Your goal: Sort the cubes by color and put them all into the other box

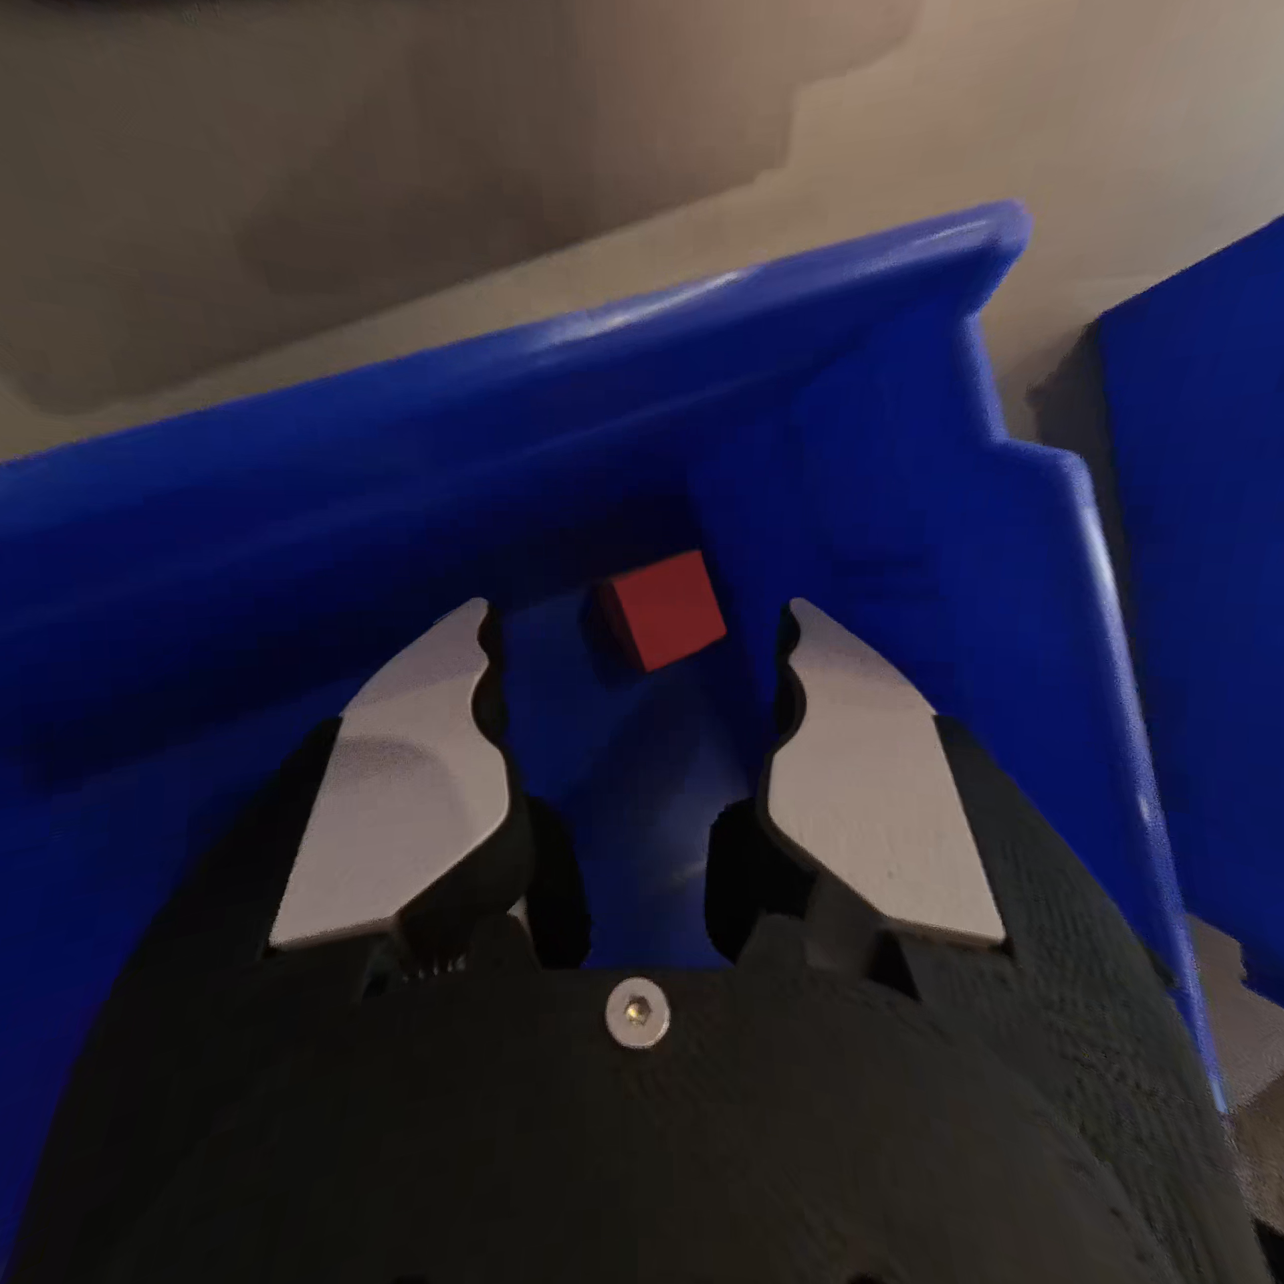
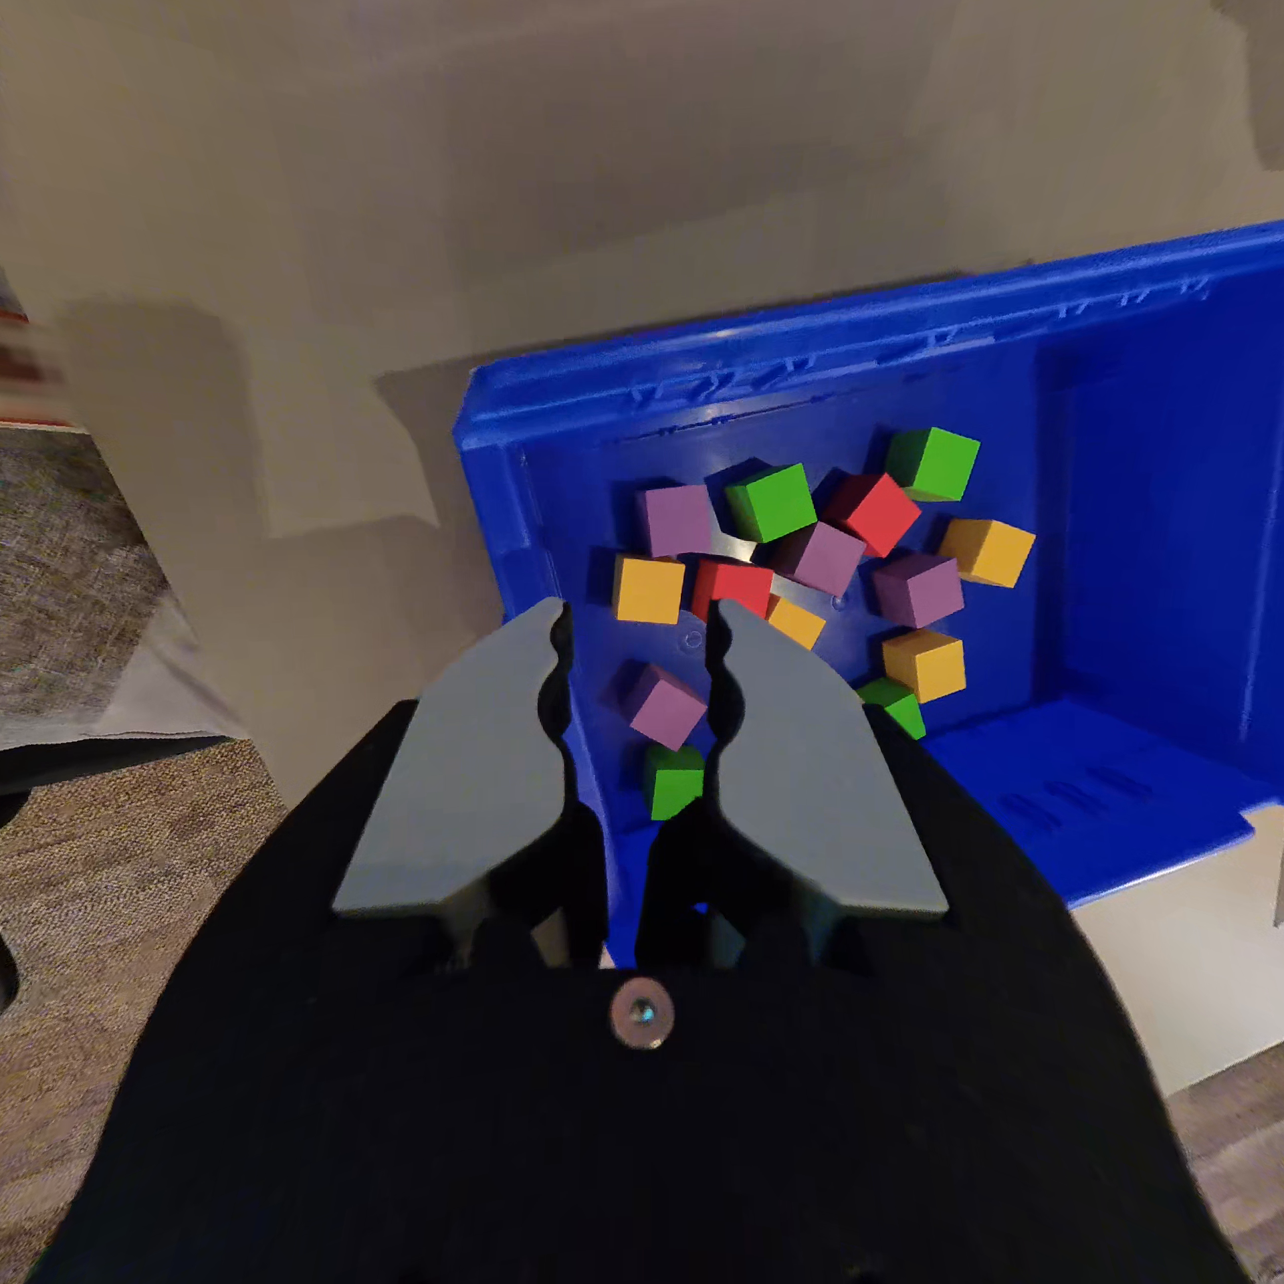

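In the left wrist view my left gripper (image 1: 639, 608) is open and empty, reaching into a blue bin (image 1: 417, 451). A single red cube (image 1: 663, 611) lies on the bin floor near the far corner, just beyond my fingertips and between them. In the right wrist view my right gripper (image 2: 640, 608) is open and empty above the left wall of a blue bin (image 2: 1146, 521). That bin holds several loose cubes. A purple cube (image 2: 663, 705) and a green cube (image 2: 672, 782) show in the gap between the fingers. A red cube (image 2: 733, 580) and a yellow cube (image 2: 647, 589) lie just past the tips.
A second blue bin (image 1: 1195, 486) stands close to the right of the one my left gripper is in. In the right wrist view the bin sits on a white surface (image 2: 1181, 973), with grey carpet (image 2: 104, 868) to the left and a pale wall behind.
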{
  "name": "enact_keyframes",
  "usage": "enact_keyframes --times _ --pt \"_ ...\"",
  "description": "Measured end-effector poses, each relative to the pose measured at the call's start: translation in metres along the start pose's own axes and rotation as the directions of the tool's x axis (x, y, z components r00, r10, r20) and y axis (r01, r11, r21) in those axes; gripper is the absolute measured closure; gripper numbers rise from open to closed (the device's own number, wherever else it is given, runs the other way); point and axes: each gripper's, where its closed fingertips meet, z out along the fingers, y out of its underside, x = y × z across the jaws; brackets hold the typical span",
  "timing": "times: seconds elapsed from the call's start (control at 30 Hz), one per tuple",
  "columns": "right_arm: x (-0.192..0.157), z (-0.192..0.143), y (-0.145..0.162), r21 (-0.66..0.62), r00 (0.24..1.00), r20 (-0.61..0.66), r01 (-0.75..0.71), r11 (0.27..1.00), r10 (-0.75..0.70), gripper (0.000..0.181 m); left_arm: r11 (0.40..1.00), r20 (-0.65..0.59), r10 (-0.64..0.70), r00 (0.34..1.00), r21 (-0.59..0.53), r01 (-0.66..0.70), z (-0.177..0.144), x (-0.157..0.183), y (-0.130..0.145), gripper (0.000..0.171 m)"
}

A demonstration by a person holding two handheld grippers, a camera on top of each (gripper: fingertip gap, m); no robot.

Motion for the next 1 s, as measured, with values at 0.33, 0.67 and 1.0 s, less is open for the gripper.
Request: enact_keyframes --times 0.33,0.67,1.0 --pt "0.006 -0.007 0.008 0.045 0.999 -0.044 -0.022 0.999 0.024 0.146 0.999 0.040 0.051 0.998 -0.003 -0.050 0.011 0.004 0.002 0.135" --pt "0.063 -0.053 -0.008 0.306 0.911 -0.365 -0.078 0.949 0.192 0.151 0.983 -0.366 -0.029 0.930 0.160 0.093 -0.056 0.041 -0.004 0.138" --pt "0.015 -0.064 -0.160 0.731 0.956 -0.257 0.099 0.675 0.139 0.139 0.969 -0.992 0.023 0.124 0.053 0.241 -0.186 0.166 0.035 0.138"
